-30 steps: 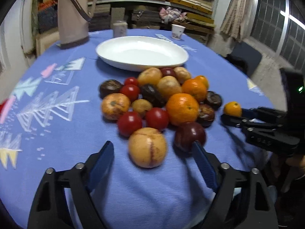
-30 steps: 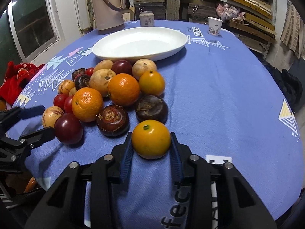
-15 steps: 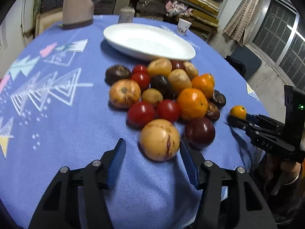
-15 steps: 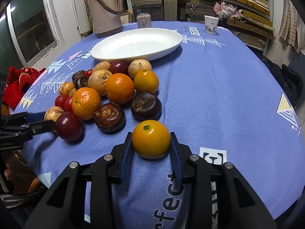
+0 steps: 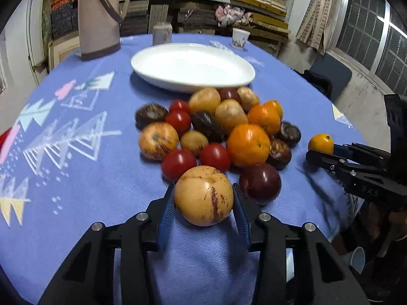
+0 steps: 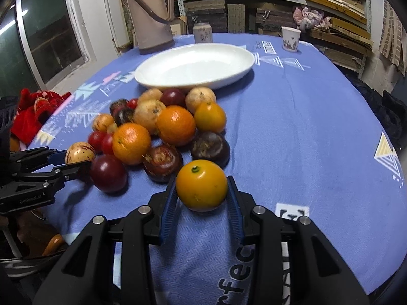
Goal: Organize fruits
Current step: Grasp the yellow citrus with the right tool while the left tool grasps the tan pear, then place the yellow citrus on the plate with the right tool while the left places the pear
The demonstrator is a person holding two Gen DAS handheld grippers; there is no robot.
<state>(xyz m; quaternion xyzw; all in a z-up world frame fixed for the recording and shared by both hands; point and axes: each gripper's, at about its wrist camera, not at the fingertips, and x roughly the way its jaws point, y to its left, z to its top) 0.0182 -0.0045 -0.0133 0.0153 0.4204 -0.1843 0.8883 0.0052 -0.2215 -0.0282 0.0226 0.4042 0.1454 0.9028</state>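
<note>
Counts: one white plate, two big oranges, four red tomatoes, one thermos, two cups.
Left gripper: fingers closing on the tan streaked fruit, lower centre, both pads touching it.
Right gripper: fingers clenched on the small yellow-orange citrus, lower centre.
Table: blue patterned cloth.
</note>
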